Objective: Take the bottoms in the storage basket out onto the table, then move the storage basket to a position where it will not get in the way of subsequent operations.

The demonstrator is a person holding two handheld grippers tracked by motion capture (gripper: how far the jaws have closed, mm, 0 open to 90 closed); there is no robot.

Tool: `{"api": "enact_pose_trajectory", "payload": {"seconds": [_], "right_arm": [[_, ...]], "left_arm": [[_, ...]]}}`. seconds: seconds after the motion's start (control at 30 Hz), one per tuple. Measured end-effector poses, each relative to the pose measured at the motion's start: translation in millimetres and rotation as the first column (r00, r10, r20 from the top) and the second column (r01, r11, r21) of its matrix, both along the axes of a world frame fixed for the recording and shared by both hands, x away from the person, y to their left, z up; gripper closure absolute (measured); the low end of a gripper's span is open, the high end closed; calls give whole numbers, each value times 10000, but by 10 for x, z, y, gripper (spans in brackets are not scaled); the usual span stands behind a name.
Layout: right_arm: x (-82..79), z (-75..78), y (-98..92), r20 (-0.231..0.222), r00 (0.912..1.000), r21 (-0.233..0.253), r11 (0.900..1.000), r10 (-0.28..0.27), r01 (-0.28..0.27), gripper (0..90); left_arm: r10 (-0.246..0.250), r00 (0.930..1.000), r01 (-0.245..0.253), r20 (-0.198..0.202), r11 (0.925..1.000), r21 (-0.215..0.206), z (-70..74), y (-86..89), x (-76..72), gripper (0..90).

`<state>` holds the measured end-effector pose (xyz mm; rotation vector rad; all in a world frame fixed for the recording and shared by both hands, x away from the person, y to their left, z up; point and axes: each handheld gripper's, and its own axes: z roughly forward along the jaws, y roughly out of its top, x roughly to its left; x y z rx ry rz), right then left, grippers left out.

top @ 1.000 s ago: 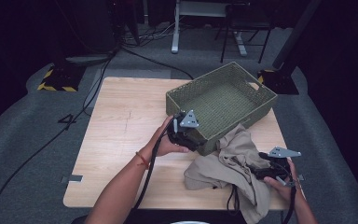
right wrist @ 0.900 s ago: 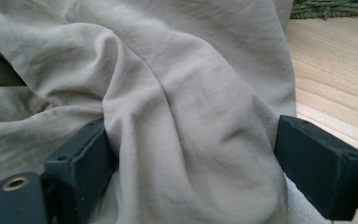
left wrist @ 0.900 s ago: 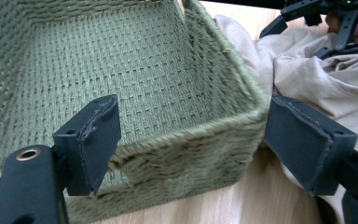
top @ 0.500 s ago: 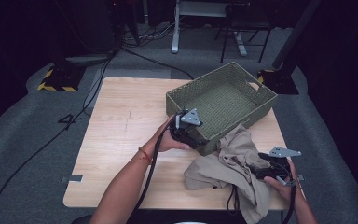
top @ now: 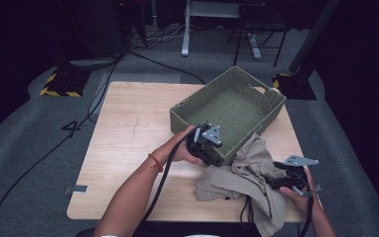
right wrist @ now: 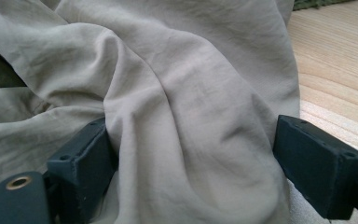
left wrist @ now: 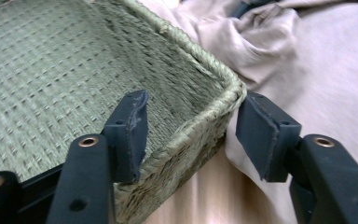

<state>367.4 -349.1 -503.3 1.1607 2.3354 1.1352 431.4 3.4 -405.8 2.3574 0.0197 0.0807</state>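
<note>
Basket corner between open left claw; cloth (bunched) inside open right claw.

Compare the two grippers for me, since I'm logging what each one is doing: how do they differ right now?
The left gripper straddles the corner wall of the green woven basket, one jaw inside, one outside; the right gripper brackets a fold of the beige cloth. The left sits mid-table, the right near the front edge. Both are open.
</note>
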Motion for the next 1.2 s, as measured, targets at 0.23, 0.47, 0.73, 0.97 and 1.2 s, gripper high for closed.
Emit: {"api": "enact_pose_trajectory", "payload": {"seconds": [0.23, 0.47, 0.73, 0.97, 1.2], "right_arm": [[3, 0, 1, -50, 10000, 38, 10000, -15, 15, 145], [2, 0, 1, -63, 10000, 45, 10000, -32, 32, 145], [2, 0, 2, -54, 10000, 57, 10000, -46, 46, 146], [-3, -1, 4, 20, 10000, 42, 10000, -29, 29, 148], [-4, -1, 4, 24, 10000, 41, 10000, -27, 27, 149]], "left_arm": [[240, 9987, -221, 460, 9989, -423, -51, 13, -110, 481], [712, 9933, -659, 915, 9961, -592, -71, 72, -165, 552], [1201, 9867, -1127, 1093, 9911, -712, -85, 237, -157, 558], [1988, 9727, -1906, 1196, 9787, -768, -91, 463, -145, 559], [2800, 9519, -2719, 1241, 9591, -784, -94, 739, -113, 559]]}}
